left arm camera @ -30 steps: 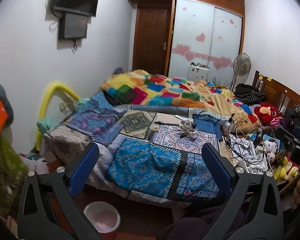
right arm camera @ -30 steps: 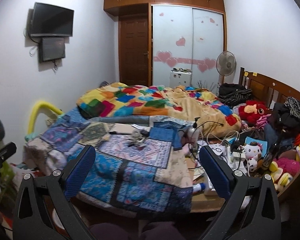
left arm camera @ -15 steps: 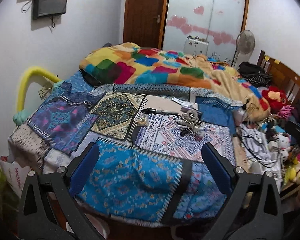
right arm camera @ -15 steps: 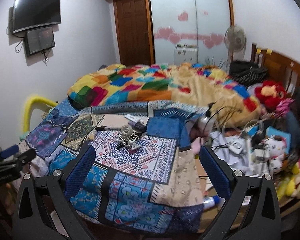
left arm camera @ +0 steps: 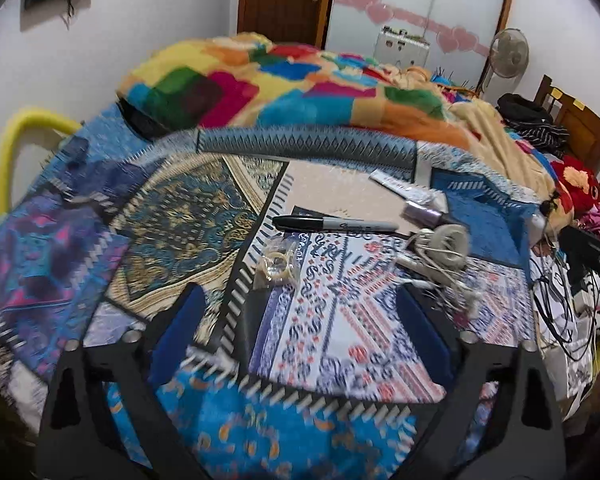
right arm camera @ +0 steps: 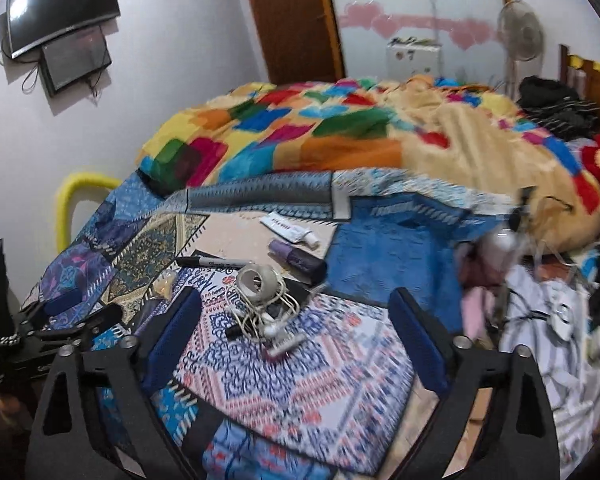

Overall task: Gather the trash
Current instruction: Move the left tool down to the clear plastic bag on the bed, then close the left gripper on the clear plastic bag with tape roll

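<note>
Small items lie on the patterned bedspread (left arm camera: pixel 340 344). A clear plastic wrapper (left arm camera: pixel 277 265) lies just beyond my open, empty left gripper (left arm camera: pixel 302 328); it also shows in the right wrist view (right arm camera: pixel 165 282). A black marker (left arm camera: pixel 332 224), a purple tube (left arm camera: pixel 426 213) and a white tube (right arm camera: pixel 290 230) lie further back. A tape roll on tangled white earphones (right arm camera: pixel 260 298) sits just ahead of my open, empty right gripper (right arm camera: pixel 294 336). The left gripper shows in the right wrist view (right arm camera: pixel 52 320) at the left edge.
A colourful patchwork blanket (right arm camera: pixel 340 136) is heaped on the far half of the bed. Cables, plush toys and clutter (left arm camera: pixel 564 280) crowd the right side. A yellow padded rail (left arm camera: pixel 16 136) stands at the left by the wall. A fan (right arm camera: pixel 520 34) stands at the back.
Both grippers have moved forward and down over the bed, so the items now lie close in front of the fingers. Both stay open.
</note>
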### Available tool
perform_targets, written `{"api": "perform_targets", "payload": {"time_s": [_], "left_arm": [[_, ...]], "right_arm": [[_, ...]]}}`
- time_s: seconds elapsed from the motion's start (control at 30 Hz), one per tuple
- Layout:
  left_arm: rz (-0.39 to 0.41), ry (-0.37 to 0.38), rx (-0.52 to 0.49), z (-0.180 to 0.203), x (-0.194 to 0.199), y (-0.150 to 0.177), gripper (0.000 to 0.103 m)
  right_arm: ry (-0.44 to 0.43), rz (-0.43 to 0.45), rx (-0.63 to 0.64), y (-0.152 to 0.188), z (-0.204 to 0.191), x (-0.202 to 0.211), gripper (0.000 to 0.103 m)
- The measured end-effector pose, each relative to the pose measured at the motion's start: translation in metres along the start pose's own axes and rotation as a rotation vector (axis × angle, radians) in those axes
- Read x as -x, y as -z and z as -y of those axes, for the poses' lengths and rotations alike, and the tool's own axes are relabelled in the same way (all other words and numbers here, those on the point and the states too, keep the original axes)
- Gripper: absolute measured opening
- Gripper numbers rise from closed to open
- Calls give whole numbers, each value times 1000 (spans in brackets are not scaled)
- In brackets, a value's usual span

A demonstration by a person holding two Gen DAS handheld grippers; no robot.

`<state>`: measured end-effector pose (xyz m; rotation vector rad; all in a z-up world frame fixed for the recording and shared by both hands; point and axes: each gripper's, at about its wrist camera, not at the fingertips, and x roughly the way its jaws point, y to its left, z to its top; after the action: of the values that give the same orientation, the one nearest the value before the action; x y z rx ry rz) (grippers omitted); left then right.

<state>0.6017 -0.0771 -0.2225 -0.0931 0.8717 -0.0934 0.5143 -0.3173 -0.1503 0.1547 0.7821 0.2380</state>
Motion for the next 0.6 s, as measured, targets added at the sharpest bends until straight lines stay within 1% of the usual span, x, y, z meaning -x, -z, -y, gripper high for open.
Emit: {"api": "perform_targets", "payload": {"time_s": [0.07, 0.1, 0.13, 0.17, 0.2, 0.23, 0.33, 0.37, 0.4, 0.43, 0.47, 0.5, 0.6], "left_arm": [[-36, 11, 11, -5, -23, -6, 79], [-45, 18, 14, -6, -31, -8, 77], [-51, 23, 15, -7, -37, -9, 73], [-56, 28, 11, -8, -45, -10, 69], [-59, 28, 9, -9, -49, -11, 65], [-63, 22, 8, -10, -55, -12, 64], [-80, 42, 14, -13, -69, -14, 55], [-91, 50, 16, -14, -75, -14, 51], [-97, 52, 16, -14, -78, -13, 48], [-106, 47, 12, -13, -82, -13, 47], [-111, 43, 10, -12, -85, -12, 43], [-109, 34, 5, -12, -86, -12, 39], [-99, 18, -14, -8, -86, -11, 27]], "right_arm": [[-33, -40, -7, -4, 0, -21, 79], [-61, -73, -14, -6, -1, -34, 72], [-81, -88, -15, -7, 0, -41, 66], [-112, -116, -18, -8, -1, -54, 62], [-113, -133, -19, -8, -1, -63, 55], [-106, -145, -17, -9, -2, -69, 51], [-114, -194, -20, -9, -2, -94, 44], [-120, -202, -21, -9, -2, -99, 43], [-125, -212, -20, -8, -3, -103, 38], [-128, -216, -19, -8, -3, -106, 29], [-138, -228, -13, -6, -4, -110, 24], [-140, -238, -10, -6, -5, -113, 16], [-130, -229, -6, -5, -4, -115, 14]]}}
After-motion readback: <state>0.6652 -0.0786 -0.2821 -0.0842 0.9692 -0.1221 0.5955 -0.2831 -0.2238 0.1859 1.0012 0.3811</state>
